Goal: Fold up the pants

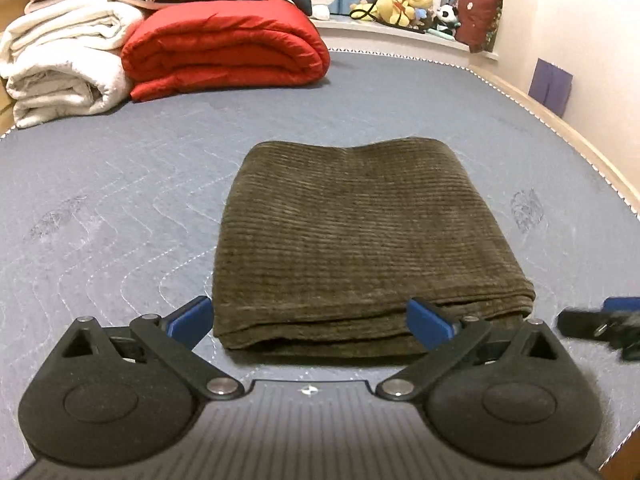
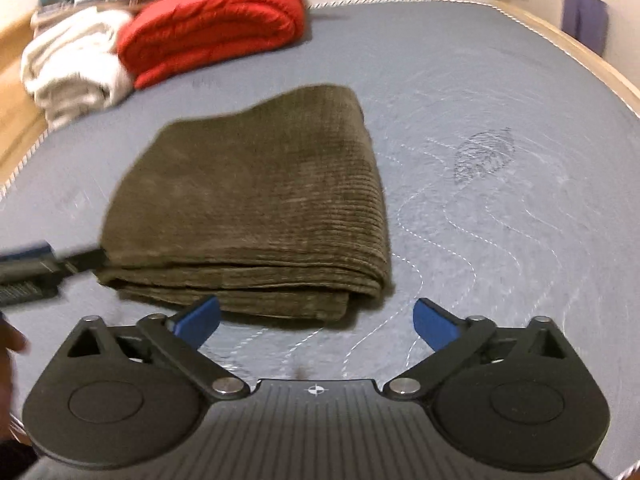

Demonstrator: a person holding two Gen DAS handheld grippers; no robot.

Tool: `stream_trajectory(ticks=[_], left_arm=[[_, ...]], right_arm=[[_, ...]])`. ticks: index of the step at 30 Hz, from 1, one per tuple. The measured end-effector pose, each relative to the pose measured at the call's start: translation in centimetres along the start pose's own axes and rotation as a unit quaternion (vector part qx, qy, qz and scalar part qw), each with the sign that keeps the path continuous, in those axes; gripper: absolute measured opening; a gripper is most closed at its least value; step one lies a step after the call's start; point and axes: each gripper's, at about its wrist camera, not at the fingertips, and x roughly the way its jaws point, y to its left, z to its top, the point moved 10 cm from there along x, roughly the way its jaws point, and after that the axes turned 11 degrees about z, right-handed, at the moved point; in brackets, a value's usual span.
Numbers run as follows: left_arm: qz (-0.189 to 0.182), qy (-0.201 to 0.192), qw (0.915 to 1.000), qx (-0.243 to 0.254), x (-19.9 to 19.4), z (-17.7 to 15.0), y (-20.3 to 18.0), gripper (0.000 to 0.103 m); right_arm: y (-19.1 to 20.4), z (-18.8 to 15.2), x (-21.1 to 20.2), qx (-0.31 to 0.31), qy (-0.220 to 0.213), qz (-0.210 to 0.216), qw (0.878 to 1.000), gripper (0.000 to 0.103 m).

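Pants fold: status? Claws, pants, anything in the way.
Left claw open, right claw open, both empty. Pants folded in a flat stack on the mattress, untouched. Red quilt and white blanket far back, clear of the pants.

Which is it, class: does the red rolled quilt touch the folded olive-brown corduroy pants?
Apart. The left wrist view shows bare grey mattress between the red quilt and the pants.
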Motion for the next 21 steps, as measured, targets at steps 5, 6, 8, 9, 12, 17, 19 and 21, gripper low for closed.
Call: stream_trajectory(ticks=[5, 6, 8, 9, 12, 17, 19, 21], left_arm=[[0.015, 0.017, 0.9997, 0.002, 0.9, -1.2, -1.0, 0.103], [0.014, 0.025, 0.9996, 0.002, 1.2, -1.5, -1.2, 0.103], [0.012, 0.035, 0.9993, 0.000, 1.5, -2.1, -1.5, 0.103], [0.014, 0.037, 0.9992, -0.001, 1.5, -2.2, -1.6, 0.103], [0.012, 0.036, 0.9993, 0.002, 1.4, -2.4, -2.0, 0.103], [0.010, 0.033, 0.9994, 0.004, 1.1, -2.4, -2.2, 0.103], [0.010, 0.032, 0.9994, 0.003, 1.0, -2.4, -2.2, 0.103], [0.011, 0.033, 0.9994, 0.000, 0.9, -2.4, -2.0, 0.103]], right_arm=[[-0.3, 0.6, -2.1, 0.008, -0.034, -0.022, 0.999, 0.102], [-0.6, 0.7, -2.2, 0.009, -0.035, -0.032, 0.999, 0.102], [-1.3, 0.8, -1.9, 0.016, -0.027, -0.050, 0.998, 0.102], [-1.6, 0.8, -1.7, 0.020, -0.023, -0.058, 0.998, 0.102], [-1.8, 0.7, -1.4, 0.029, -0.014, -0.064, 0.997, 0.102], [-1.2, 0.5, -1.3, 0.013, -0.011, -0.063, 0.998, 0.102], [-0.9, 0.6, -1.3, 0.003, -0.014, -0.063, 0.998, 0.102], [-0.5, 0.8, -1.5, -0.008, -0.021, -0.067, 0.997, 0.102]])
